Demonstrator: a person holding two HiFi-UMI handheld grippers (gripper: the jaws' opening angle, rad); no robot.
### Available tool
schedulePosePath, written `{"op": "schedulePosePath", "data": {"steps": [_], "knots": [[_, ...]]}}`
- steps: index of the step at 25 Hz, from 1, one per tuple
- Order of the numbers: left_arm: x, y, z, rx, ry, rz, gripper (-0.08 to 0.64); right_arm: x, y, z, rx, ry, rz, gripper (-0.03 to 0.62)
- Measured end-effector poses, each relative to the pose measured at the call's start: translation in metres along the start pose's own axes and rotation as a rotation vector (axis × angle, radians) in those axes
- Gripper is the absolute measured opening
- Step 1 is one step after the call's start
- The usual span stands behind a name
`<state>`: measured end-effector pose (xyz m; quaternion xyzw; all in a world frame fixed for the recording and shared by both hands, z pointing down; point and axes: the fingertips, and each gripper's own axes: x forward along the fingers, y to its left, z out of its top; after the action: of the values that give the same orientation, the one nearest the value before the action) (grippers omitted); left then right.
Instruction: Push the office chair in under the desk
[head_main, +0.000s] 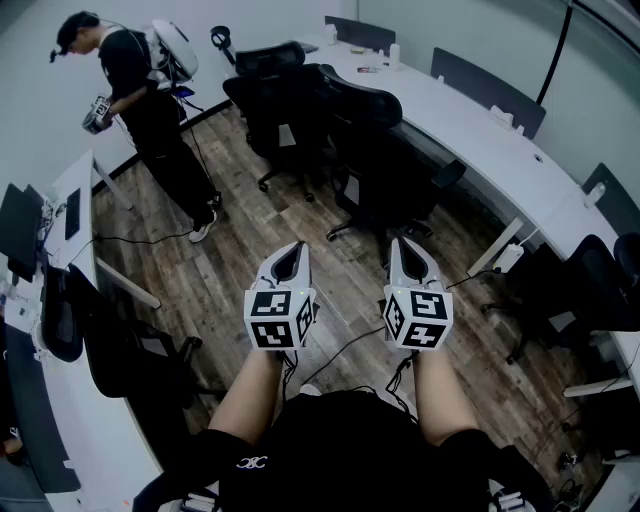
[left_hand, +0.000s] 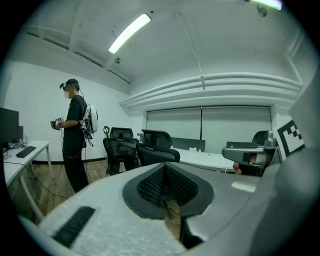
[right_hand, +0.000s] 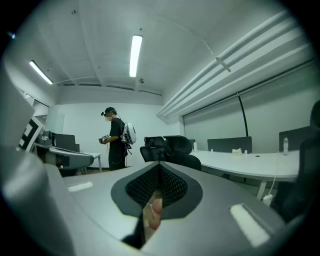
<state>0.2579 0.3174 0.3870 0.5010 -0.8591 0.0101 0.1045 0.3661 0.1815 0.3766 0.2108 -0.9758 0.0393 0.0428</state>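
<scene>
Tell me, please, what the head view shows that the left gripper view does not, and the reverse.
Only the head view shows the wearer's forearms and the marker cube on the left gripper. Only the left gripper view shows the ceiling light and the grey window blinds. Both show the standing person with a backpack, the black office chairs, the long white desk and the right gripper.
</scene>
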Motion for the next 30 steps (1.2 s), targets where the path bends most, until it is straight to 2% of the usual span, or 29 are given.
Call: {"op": "schedulePosePath", "data": {"steps": [8,15,22,30], "knots": [[-0.007,0.022,-0.006,0.005,0.015,0.004,0.009,0.005,0.022,0.0,0.032,-0.013,0.017,0.005],[-0.007,0.066,-0.018,-0.002,0.05,0.003,0.009,0.024,0.057,-0.002,-0.001,-0.016,0.009,0.005],[-0.004,0.095,-0.024,0.009,0.053,-0.035,0.009,0.034,0.077,-0.007,0.011,-0.028,-0.039,0.005],[0.008,0.127,-0.029,0.005,0.059,-0.038,0.009,0.061,0.09,-0.014,-0.043,-0.012,-0.065,0.005]]}}
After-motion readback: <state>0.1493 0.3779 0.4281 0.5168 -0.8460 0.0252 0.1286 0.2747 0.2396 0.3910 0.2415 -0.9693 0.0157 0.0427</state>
